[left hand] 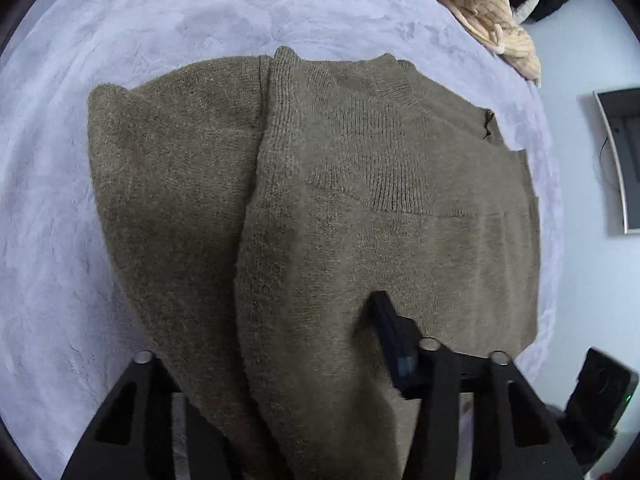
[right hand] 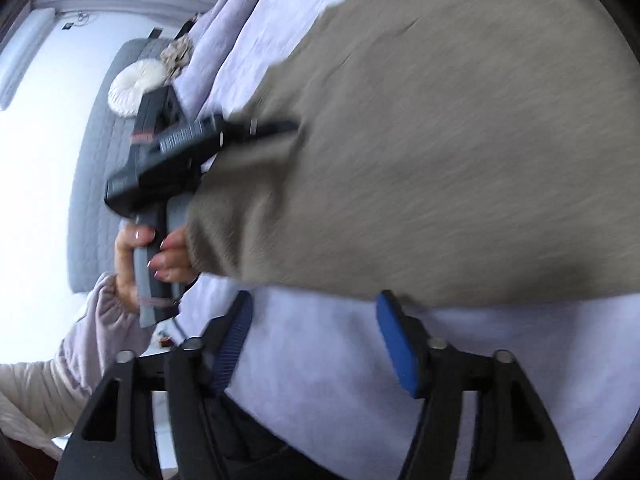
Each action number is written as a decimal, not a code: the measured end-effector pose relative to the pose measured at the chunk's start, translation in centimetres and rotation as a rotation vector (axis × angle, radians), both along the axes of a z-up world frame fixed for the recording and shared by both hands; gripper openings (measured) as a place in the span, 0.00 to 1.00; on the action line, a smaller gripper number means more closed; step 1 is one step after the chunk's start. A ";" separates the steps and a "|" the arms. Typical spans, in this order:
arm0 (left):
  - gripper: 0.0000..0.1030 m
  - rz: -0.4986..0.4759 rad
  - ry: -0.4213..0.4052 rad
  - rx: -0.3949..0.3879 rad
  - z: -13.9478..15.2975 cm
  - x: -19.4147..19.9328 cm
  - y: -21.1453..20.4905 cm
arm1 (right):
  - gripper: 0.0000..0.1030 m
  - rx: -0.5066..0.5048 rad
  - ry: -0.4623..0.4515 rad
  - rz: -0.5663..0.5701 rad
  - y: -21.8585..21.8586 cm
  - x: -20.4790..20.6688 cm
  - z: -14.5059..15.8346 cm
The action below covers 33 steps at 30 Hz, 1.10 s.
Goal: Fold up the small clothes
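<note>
Left gripper [right hand: 276, 128] level, jaws clamped on sweater [left hand: 320, 184] edge; right gripper [right hand: 316, 332] jaws apart, empty, over the blanket [right hand: 340, 360].

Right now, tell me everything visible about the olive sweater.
The olive sweater is a fuzzy brownish-green knit with ribbed bands, one along a folded-over edge. It lies partly folded on the lavender blanket, one panel overlapping another, its near part lifted toward the camera. The left gripper appears to pinch its near edge; fabric drapes over one finger in its own view, so only the other finger shows. The right gripper sits open just short of the sweater's edge, touching nothing. The right wrist view is motion-blurred.
</note>
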<state>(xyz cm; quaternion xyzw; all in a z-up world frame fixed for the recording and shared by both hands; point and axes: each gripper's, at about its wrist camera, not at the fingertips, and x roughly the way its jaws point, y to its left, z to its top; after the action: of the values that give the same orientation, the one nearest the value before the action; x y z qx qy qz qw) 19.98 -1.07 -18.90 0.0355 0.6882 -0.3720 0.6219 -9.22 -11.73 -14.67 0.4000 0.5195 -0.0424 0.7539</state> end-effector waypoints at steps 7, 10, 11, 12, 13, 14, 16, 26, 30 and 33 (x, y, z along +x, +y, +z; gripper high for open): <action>0.18 -0.014 -0.071 -0.051 3.5 -0.9 -0.7 | 0.14 -0.133 0.103 -0.158 -6.2 -2.8 -2.3; 0.18 -0.017 -0.077 -0.127 6.9 -1.6 -2.1 | 0.10 -0.009 0.042 -0.228 -7.6 -4.5 -4.2; 0.18 -0.034 -0.094 -0.146 8.1 -1.9 -2.8 | 0.10 0.007 0.022 -0.240 -7.7 -4.9 -4.4; 0.18 -0.053 -0.111 -0.163 9.3 -2.4 -3.7 | 0.10 0.022 0.006 -0.250 -7.8 -5.2 -4.5; 0.18 -0.076 -0.124 -0.180 10.4 -2.8 -4.8 | 0.10 0.043 -0.013 -0.264 -7.8 -5.5 -4.8; 0.18 -0.106 -0.134 -0.198 11.8 -3.4 -6.6 | 0.10 0.062 -0.026 -0.276 -8.0 -5.9 -5.0; 0.18 -0.157 -0.150 -0.211 13.3 -4.5 -8.9 | 0.10 0.103 -0.051 -0.299 -8.4 -6.6 -5.3; 0.18 -0.463 -0.278 0.008 8.0 -16.7 -24.1 | 0.10 0.298 -0.170 -0.416 -9.5 -10.1 -7.6; 0.18 -0.501 -0.398 0.110 6.1 -19.5 -25.4 | 0.09 0.319 -0.187 -0.423 -9.6 -10.7 -8.0; 0.18 -0.551 -0.516 0.173 6.9 -21.4 -25.7 | 0.09 0.344 -0.198 -0.426 -9.8 -10.9 -8.4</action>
<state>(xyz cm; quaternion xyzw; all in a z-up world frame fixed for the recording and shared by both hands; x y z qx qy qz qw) -1.43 -26.77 -12.04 0.3639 0.5024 -0.4446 0.6461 -20.14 -21.53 -23.03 0.6241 0.3472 -0.0717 0.6963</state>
